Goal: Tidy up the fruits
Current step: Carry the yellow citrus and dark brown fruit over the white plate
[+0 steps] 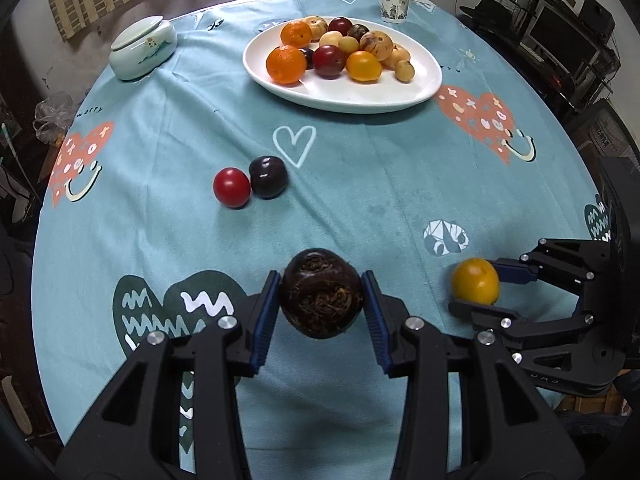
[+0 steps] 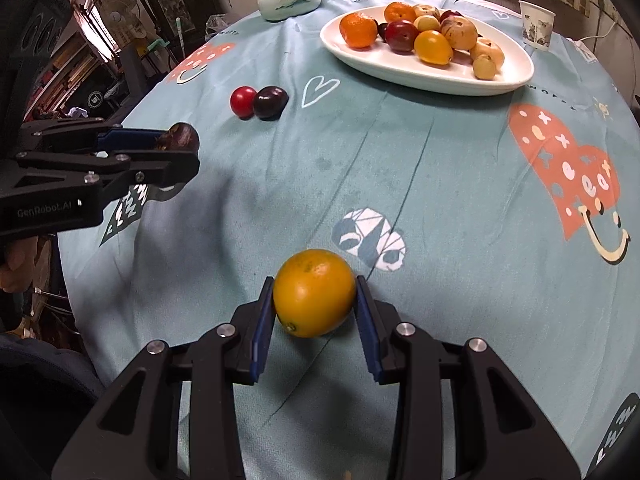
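left tongs [image 1: 322, 300] clamp dark fruit [image 1: 320, 294] above table [image 1: 360, 184] | right tongs [image 2: 315, 300] clamp orange [image 2: 314, 293], low over cloth | risk: round fruit slipping from the narrow pads, rolling off; crowded plate [image 1: 360, 94] may scatter on drop | unclear: dark fruit's kind; orange's contact with cloth; plate's rear fruits overlap

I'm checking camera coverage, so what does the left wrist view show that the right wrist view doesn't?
Only the left wrist view shows the dark monitors and shelving.

Only the right wrist view shows a fan and the person's hand.

Both show the left gripper shut on the dark brown fruit, the right gripper shut on the orange, and the white plate.
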Tool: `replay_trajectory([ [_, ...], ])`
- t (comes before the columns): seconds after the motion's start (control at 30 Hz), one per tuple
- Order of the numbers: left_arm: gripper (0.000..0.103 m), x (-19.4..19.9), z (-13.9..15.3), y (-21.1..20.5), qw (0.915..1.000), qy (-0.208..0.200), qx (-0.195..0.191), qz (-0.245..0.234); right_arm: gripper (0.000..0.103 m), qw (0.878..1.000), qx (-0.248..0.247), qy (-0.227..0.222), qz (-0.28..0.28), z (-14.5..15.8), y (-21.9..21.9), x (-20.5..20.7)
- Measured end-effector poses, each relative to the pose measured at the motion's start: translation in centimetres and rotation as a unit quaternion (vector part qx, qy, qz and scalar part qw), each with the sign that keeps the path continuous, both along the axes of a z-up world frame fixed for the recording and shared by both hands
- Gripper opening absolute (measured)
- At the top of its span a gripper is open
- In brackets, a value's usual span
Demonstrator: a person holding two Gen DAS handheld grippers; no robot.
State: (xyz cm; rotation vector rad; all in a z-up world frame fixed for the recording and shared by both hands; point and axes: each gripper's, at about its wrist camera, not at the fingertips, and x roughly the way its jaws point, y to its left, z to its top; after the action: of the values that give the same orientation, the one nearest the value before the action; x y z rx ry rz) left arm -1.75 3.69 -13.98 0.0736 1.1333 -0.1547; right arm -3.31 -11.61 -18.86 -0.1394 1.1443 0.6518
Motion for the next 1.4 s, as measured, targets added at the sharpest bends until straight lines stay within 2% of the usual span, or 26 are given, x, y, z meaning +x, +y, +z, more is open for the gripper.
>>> replay_trajectory([
  [0.23,0.041,-0.7,-1.0,0.1,0.9999,0.015,0.003,-0.003,0.039,1.0,0.012,0.016,-0.004,0.0,-0.4,-2.6],
  [0.33,0.041,-0.3,-1.1,-0.4,0.9998,0.016,0.006,-0.009,0.039,1.0,0.007,0.014,-0.012,-0.1,-0.4,-2.2],
  [0.7,0.042,3.9,2.8,-2.4,0.9988,-0.032,0.003,-0.036,0.039,0.996,0.031,-0.062,-0.055,4.9,-1.2,3.3],
  [1.0,0.042,7.4,6.1,-3.1,0.9967,-0.073,-0.003,-0.037,0.039,0.988,0.054,-0.125,-0.078,9.9,-2.8,6.4],
  [1.4,0.042,11.8,9.2,-3.4,0.9933,-0.111,-0.003,-0.032,0.039,0.982,0.052,-0.164,-0.077,12.7,-2.6,10.7],
])
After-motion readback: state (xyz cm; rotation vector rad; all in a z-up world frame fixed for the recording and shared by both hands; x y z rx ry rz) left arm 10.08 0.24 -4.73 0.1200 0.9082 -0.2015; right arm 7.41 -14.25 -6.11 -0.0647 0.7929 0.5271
